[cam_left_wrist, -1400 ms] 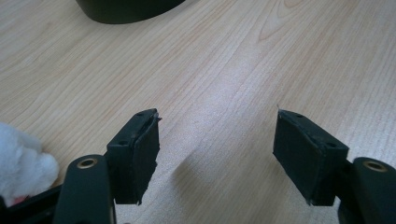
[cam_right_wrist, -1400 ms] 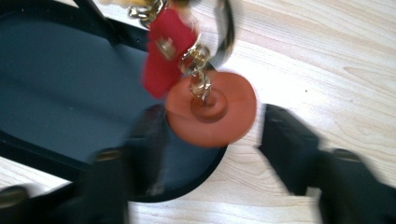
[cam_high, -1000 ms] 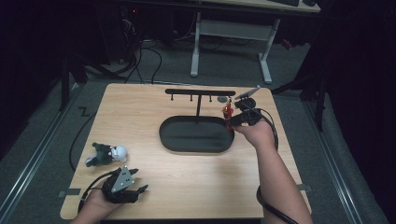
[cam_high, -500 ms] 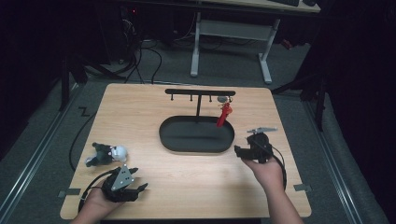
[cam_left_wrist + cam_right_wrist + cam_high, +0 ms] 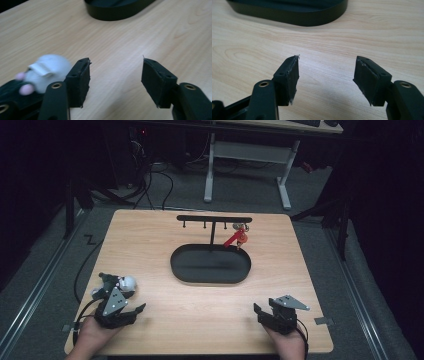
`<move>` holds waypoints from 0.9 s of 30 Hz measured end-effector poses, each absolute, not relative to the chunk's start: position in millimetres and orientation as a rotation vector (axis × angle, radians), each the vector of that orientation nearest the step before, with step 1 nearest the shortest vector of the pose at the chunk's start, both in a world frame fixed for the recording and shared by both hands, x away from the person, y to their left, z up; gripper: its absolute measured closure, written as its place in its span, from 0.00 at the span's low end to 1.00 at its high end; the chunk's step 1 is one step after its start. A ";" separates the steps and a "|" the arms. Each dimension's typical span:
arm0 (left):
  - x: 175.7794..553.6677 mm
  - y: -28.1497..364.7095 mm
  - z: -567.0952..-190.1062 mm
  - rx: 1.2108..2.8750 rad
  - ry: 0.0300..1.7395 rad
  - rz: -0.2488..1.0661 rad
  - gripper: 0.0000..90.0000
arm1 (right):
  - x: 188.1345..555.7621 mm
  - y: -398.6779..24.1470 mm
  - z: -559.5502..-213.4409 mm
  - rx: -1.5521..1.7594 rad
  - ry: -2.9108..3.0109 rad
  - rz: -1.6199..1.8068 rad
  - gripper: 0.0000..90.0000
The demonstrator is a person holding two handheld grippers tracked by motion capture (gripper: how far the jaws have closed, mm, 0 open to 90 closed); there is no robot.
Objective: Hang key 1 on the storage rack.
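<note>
Left tool [image 5: 131, 310], jaws apart w/ nothing between & just been closing, sits nearest the white plush keychain [image 5: 120, 283], just off its left jaw on the counter [image 5: 200, 310]. Right tool [image 5: 263, 314] open, empty, well apart.

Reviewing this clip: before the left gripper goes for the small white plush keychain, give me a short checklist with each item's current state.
1. Left gripper fingers apart, nothing between them: ok; they have just been closing, so reopen if needed.
2. White plush keychain lined up between the fingers: not ok, it lies beside and outside one finger.
3. Right gripper empty and resting near the table front edge, out of the way: ok.
4. Red keychain hanging on the rack: ok.
5. Free hook left on the rack: ok, the other pegs look bare.
6. Black tray clear: ok.
</note>
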State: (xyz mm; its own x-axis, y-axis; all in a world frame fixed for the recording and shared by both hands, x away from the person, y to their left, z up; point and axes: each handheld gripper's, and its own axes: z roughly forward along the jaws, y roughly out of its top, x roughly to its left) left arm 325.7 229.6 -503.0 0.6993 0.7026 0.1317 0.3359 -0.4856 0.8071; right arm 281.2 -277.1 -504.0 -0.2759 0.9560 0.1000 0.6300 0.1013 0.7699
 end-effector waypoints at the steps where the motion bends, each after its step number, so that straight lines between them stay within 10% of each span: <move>1: 326.8 232.5 -501.2 2.089 0.803 0.576 0.54 | 282.8 -278.4 -504.7 1.558 1.955 1.035 0.41; 11: 345.7 302.4 -495.0 1.866 1.220 0.873 0.99 | 288.5 -270.4 -512.3 1.565 2.010 0.991 0.42; 27: 361.5 274.4 -518.8 2.084 1.120 0.809 1.00 | 291.7 -263.0 -517.5 1.552 2.070 0.997 0.42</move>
State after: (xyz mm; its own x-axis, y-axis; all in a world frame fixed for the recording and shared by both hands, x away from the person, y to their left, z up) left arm 361.5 274.4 -518.8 0.4499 0.8661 0.2180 0.4787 -0.4399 0.7598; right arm 291.7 -263.0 -517.5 -0.3274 0.9372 0.1199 0.6778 0.1446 0.7209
